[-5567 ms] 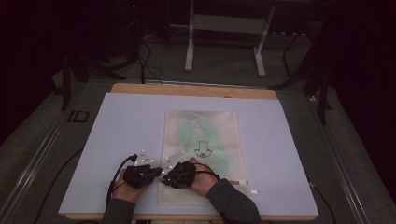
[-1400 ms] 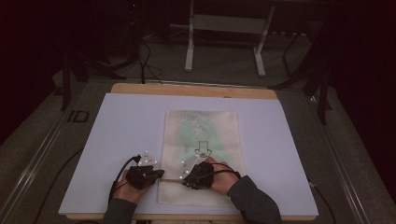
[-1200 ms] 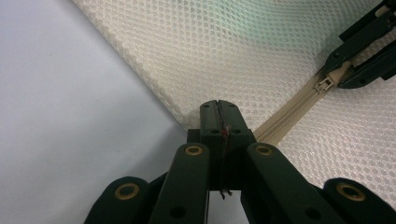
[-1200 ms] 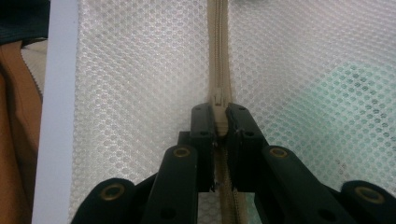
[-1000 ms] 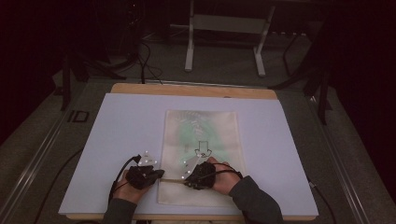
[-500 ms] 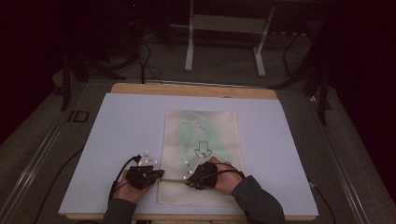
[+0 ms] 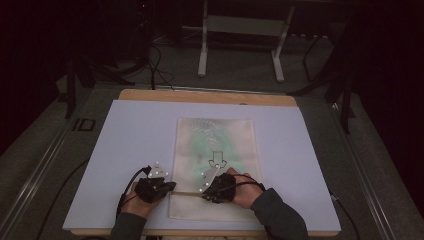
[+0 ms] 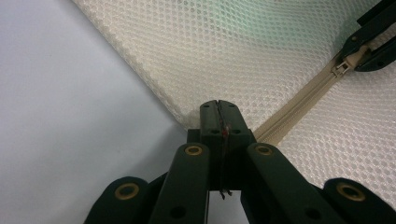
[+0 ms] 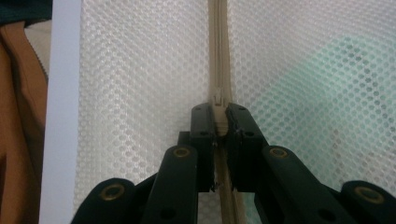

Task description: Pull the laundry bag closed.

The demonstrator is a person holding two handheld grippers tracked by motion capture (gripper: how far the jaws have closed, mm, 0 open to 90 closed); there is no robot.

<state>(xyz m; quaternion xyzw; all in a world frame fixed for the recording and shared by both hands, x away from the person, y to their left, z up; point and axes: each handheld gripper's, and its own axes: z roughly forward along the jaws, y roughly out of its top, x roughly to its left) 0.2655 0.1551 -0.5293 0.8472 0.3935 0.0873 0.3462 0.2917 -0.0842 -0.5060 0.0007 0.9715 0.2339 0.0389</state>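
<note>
Your cream mesh bag (image 7: 214, 165) lies flat on the desk (image 7: 125, 145); left tongs (image 8: 218, 112) pinch its corner, right tongs (image 9: 218, 116) clamp the zipper pull (image 9: 217, 100).

We note a cream honeycomb-mesh bag (image 7: 215, 165) with green tint inside, a beige zipper (image 9: 218, 56), black jaws, and a pale lilac worktop (image 7: 125, 150).

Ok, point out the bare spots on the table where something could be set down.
Free: the white table top left of the mesh bag, and the strip to the bag's right. Crowded: the near edge, where the left gripper and right gripper clamp the bag's zipper.
</note>
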